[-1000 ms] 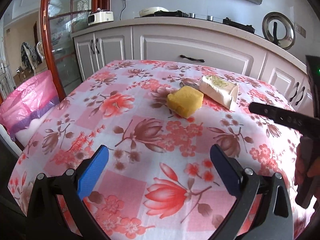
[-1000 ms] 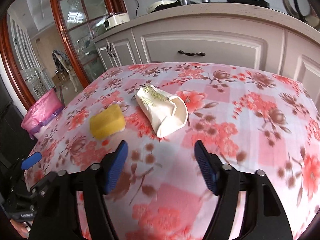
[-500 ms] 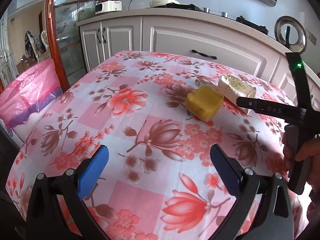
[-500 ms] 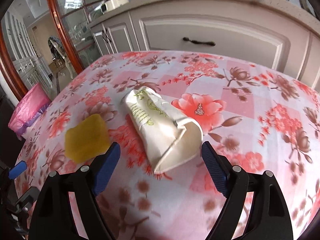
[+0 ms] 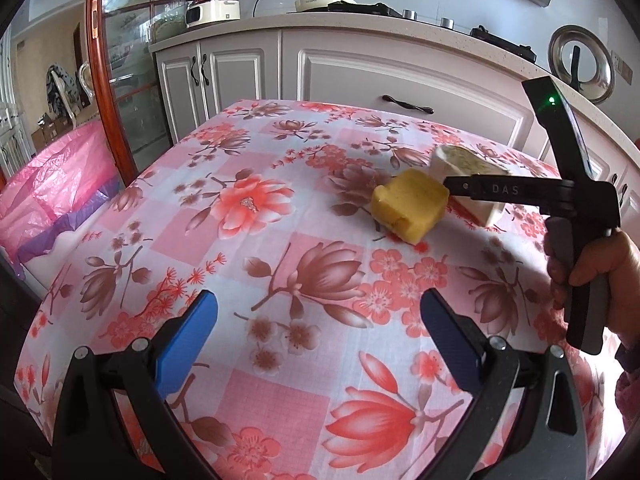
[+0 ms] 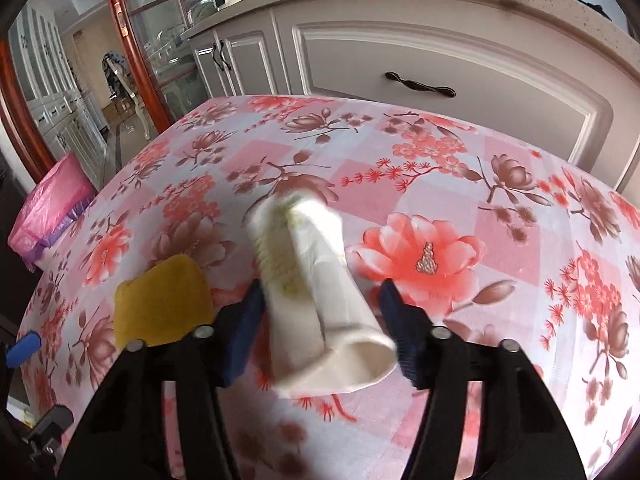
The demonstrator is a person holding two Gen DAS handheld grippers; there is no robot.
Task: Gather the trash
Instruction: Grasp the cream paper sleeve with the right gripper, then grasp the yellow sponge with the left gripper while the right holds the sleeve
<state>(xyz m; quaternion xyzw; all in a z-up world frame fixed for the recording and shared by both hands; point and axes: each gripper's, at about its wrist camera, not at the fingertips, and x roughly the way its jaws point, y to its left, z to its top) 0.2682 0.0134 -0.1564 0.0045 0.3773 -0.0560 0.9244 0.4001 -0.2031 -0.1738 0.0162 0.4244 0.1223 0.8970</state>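
Note:
A crushed white paper cup (image 6: 316, 292) lies on its side on the floral tablecloth (image 6: 480, 200), its open mouth toward me. My right gripper (image 6: 326, 332) is open, with its blue fingers on either side of the cup; I cannot tell if they touch it. A yellow sponge (image 6: 160, 304) lies just left of the cup. In the left wrist view the sponge (image 5: 408, 210) and the cup (image 5: 464, 164) sit at the far right, with the right gripper's body over the cup. My left gripper (image 5: 318, 338) is open and empty above the near table.
A pink trash bag (image 5: 48, 184) hangs off the table's left side; it also shows in the right wrist view (image 6: 52, 208). White kitchen cabinets (image 5: 360, 76) stand behind the table. A glass door with a red-brown frame (image 5: 108, 80) is at the left.
My right gripper has moved forward and down until its fingers straddle the cup. My left gripper has shifted left, so the sponge and cup sit further right in its view.

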